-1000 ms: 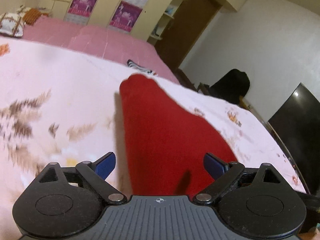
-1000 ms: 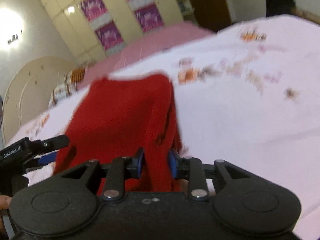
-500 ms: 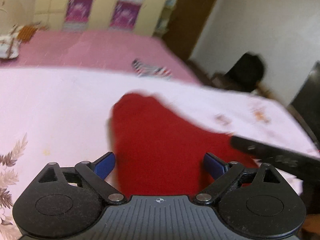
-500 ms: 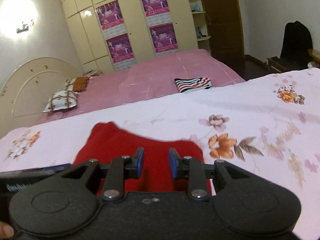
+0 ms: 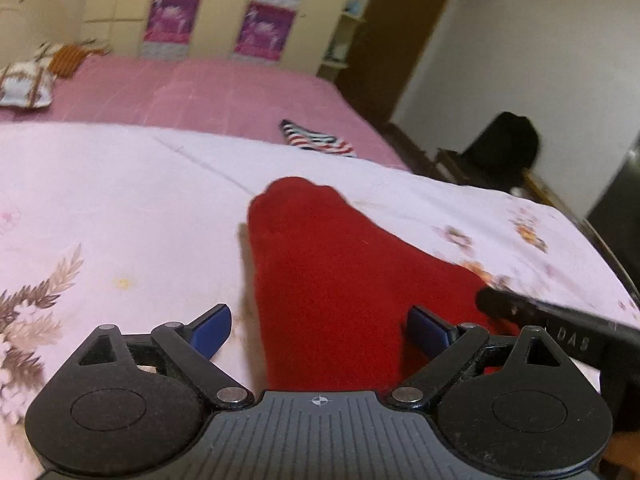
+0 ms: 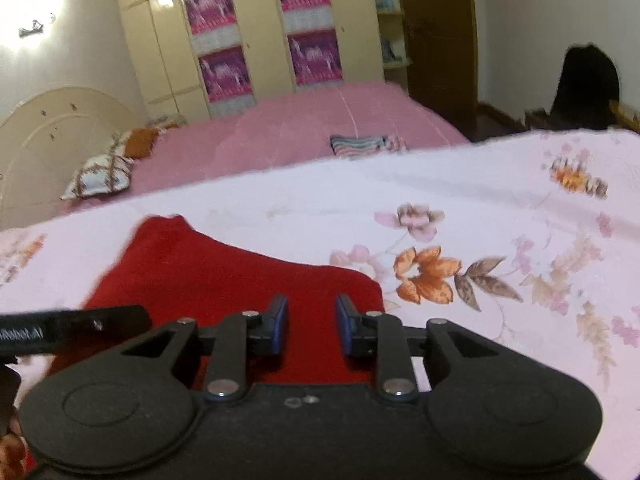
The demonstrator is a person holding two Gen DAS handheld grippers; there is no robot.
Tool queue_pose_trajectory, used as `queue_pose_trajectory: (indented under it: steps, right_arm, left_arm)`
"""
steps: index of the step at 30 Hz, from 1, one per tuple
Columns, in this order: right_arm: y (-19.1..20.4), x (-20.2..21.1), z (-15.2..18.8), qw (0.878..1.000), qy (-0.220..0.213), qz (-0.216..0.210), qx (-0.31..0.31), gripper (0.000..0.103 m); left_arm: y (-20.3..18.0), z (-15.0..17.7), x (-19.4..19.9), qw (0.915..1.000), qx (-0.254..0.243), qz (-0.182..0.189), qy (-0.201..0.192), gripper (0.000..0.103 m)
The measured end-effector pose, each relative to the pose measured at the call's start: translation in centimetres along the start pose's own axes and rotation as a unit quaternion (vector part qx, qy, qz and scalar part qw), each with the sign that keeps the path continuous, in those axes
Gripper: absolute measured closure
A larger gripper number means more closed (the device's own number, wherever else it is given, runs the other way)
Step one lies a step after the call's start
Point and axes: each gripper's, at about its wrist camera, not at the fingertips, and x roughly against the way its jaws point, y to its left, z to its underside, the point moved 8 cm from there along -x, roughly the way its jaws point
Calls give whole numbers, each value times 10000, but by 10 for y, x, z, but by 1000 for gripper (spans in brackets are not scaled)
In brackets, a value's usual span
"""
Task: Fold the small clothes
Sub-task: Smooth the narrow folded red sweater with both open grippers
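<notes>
A red garment lies flat on the white floral sheet, folded into a narrow shape. My left gripper is open above its near end, with nothing between the fingers. In the right wrist view the red garment lies below my right gripper, whose jaws are slightly apart and hold nothing. The other gripper's body shows at the right edge of the left view and at the left edge of the right view.
A striped folded cloth lies on the pink bedspread beyond the sheet. Pillows sit at the far left by the headboard. A wardrobe, a door and a dark chair stand behind.
My right gripper let go of the red garment and drew back; the garment dropped flat on the sheet. My left gripper stayed open and lifted its view slightly.
</notes>
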Motion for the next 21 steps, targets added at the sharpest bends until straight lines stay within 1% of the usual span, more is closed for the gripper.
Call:
queue_pose_trajectory:
  steps: [2,5,7,8,9,10,13,19,21]
  right_arm:
    - [7,17,4,9999,-82,-127,1,75]
    - [19,34,18,9997,-132,-93,186,74]
    - [22,35,29,9993,-66,36,357,73]
    - [20,29,37,9989,61,146,436,73]
    - [18,23,44,9987,104,162,465,73]
    - [18,23,47,9984,-25,166,532,73]
    - [22,22,45,9977,11,269,626,73]
    - [21,29,37,9984,186,215,480,73]
    - [23,43,37,9990,98,179,394,72]
  left_arm:
    - [-3,9,16,9999,-61,77,-40,9]
    - [-4,23,29,9998,-26,212,45,9]
    - [-2,33,25,9998,-40,157,126,9]
    - [1,38,18,9994,55,207,269,5]
    - [7,42,11,9986,276,244,380,1]
    - [11,43,9,9982,375,276,374,0]
    - [7,42,12,9993,127,131,340,0]
    - [5,43,24,9986,341,52,396,0]
    - [0,46,32,9989,263,83,388,0]
